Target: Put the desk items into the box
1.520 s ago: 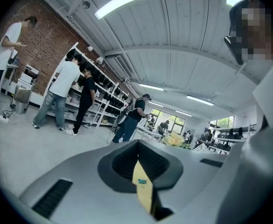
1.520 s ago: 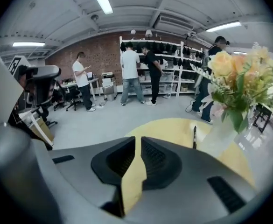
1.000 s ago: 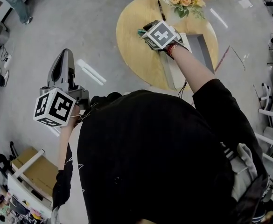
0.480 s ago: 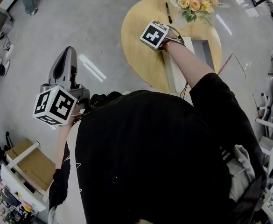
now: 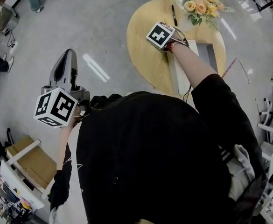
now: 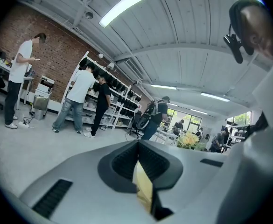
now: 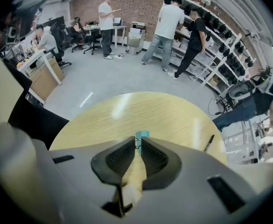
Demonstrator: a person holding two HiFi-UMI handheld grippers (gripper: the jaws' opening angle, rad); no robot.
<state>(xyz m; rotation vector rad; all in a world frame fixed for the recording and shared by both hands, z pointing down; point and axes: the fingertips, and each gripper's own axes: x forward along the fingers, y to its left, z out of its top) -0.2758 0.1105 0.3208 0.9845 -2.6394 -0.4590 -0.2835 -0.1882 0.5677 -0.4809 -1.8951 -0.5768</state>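
Though the small teal clip [image 7: 142,134] with its thin wire loop is caught, it sits down on the round pale-wood table [image 7: 141,108], not in the box. The right gripper [image 7: 138,140] points steeply down at it. Its jaws have just been closing and now pinch the clip at their very tips. From where I stand, nothing is packed for certain. The open white rectangular box [image 5: 179,76] lies just beside that hand on the table, but the arm covers much of it, so I cannot tell what is inside. A black pen [image 5: 174,15] lies out on the wood near a bunch of peach and yellow flowers [image 5: 202,4]. I'd judge the job barely begun: the clip has to be lifted and carried across, then the pen. The left gripper [image 6: 138,144] hangs well off to the side above the grey floor [image 5: 103,22], jaws pressed together on nothing.
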